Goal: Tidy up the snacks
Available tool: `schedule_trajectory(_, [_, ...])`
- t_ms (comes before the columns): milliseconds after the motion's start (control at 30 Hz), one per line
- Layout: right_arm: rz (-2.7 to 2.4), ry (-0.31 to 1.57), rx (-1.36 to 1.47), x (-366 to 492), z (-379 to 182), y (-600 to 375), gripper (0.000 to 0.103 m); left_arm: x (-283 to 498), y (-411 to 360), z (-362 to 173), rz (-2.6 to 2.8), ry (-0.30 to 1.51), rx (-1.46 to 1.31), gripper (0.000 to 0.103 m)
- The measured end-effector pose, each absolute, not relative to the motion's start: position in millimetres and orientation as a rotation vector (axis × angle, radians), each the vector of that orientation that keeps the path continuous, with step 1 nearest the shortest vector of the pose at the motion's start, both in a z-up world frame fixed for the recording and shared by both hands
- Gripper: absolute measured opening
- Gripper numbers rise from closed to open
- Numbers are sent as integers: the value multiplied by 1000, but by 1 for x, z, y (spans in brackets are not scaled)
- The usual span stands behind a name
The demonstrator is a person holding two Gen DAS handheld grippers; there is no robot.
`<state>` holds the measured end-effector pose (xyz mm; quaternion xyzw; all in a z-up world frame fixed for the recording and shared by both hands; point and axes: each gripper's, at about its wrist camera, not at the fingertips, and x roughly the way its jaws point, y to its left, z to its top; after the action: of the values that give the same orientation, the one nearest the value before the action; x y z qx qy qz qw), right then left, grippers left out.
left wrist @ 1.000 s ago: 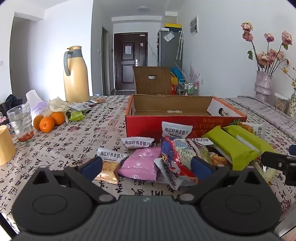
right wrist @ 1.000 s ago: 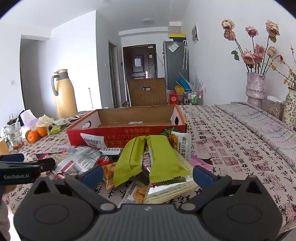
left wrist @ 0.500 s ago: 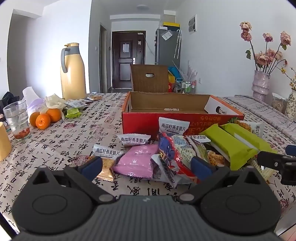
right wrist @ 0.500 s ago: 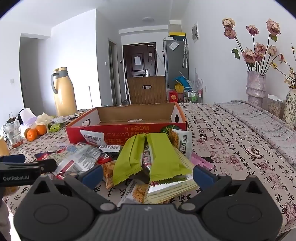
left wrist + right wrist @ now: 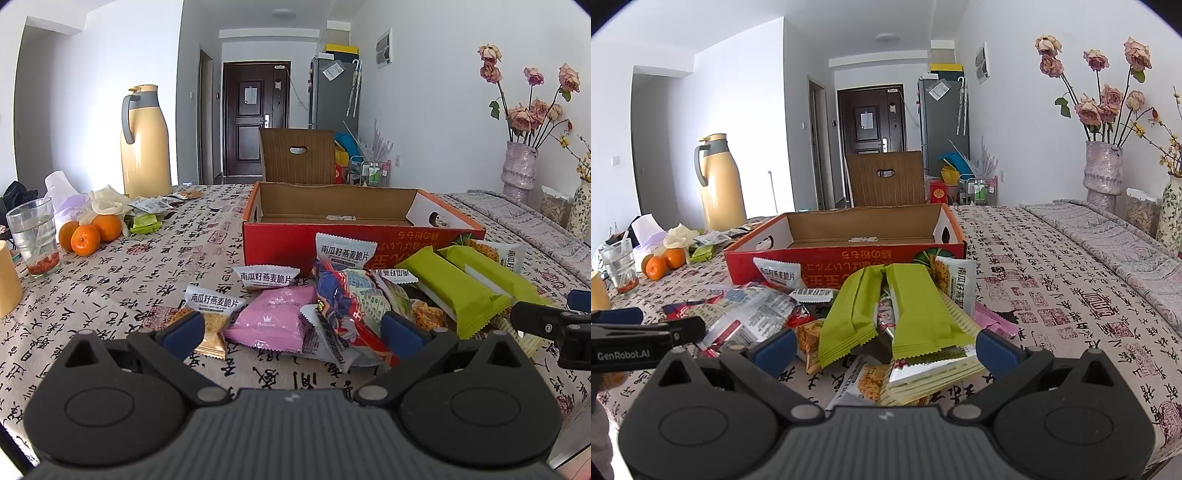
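A pile of snack packets lies on the patterned tablecloth in front of an open red cardboard box [image 5: 280,240] [image 5: 827,258] that holds no snacks. In the left wrist view my left gripper [image 5: 293,330] stands open just short of a pink packet [image 5: 273,323], a blue-red packet [image 5: 345,306] and a white oat-crisp packet [image 5: 212,306]. In the right wrist view my right gripper [image 5: 884,345] is open too, its blue pads on either side of two green bars [image 5: 908,310]. Each gripper's fingers also show at the other view's edge.
A yellow thermos [image 5: 144,144], oranges [image 5: 88,232], a glass [image 5: 35,236] and small packets sit at the left of the table. Vases with dried roses [image 5: 1102,170] stand at the far right. A brown chair back [image 5: 297,155] is behind the box.
Both grippers have risen and drawn back slightly from the pile. Both stay open and hold nothing; no snack has moved.
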<state>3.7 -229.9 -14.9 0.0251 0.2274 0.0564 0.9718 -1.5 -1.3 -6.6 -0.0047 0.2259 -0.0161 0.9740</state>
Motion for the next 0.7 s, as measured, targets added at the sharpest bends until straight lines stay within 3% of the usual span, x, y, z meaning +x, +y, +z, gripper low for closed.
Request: schedule_trajectory(700, [115, 452, 52, 1, -12, -229, 103, -10, -2, -2, -46, 441, -7, 103])
